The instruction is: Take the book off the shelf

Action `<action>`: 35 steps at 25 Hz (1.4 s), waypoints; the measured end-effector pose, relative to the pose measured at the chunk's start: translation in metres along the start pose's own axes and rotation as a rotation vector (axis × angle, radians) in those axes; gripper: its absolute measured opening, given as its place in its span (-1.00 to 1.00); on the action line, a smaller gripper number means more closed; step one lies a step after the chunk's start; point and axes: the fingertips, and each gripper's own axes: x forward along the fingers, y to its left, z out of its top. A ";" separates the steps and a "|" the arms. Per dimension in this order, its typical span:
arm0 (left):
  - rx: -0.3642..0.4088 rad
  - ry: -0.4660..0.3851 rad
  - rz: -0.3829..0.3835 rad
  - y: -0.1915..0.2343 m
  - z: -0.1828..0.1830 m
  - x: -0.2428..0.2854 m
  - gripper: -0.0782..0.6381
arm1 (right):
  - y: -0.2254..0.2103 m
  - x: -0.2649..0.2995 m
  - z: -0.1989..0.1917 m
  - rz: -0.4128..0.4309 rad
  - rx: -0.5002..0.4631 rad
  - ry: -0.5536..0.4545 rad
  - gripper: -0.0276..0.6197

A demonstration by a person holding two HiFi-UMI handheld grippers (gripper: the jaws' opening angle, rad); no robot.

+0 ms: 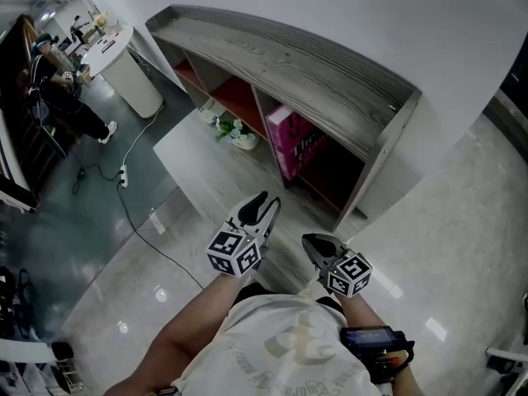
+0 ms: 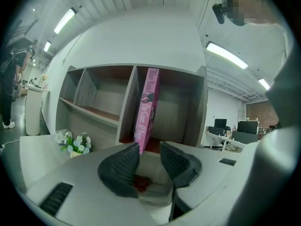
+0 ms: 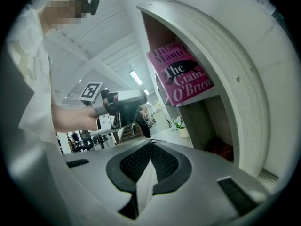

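A tall pink book stands in the right-hand compartment of a grey wooden shelf, leaning against the divider. In the left gripper view the book is straight ahead, beyond the jaws. My left gripper is open with nothing between its fingers; in the head view this left gripper points at the shelf, short of the book. My right gripper is shut and empty, and in the head view the right gripper hangs lower and further back. The book's cover fills the upper part of the right gripper view.
A low white table stands before the shelf, with a small pot of flowers at its far edge. The shelf's other compartments hold nothing I can see. A person, a white counter and a floor cable are at left.
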 end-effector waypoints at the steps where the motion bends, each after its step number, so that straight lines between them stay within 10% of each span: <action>1: -0.005 -0.005 -0.004 0.000 0.005 0.005 -0.36 | -0.001 0.000 0.000 0.000 0.002 0.000 -0.90; 13: 0.003 -0.026 -0.035 0.003 0.048 0.053 0.01 | -0.013 -0.007 -0.001 -0.025 0.027 -0.004 -0.90; 35: 0.088 -0.003 -0.092 -0.002 0.077 0.128 -0.06 | -0.038 -0.003 0.004 -0.097 0.065 -0.052 -0.90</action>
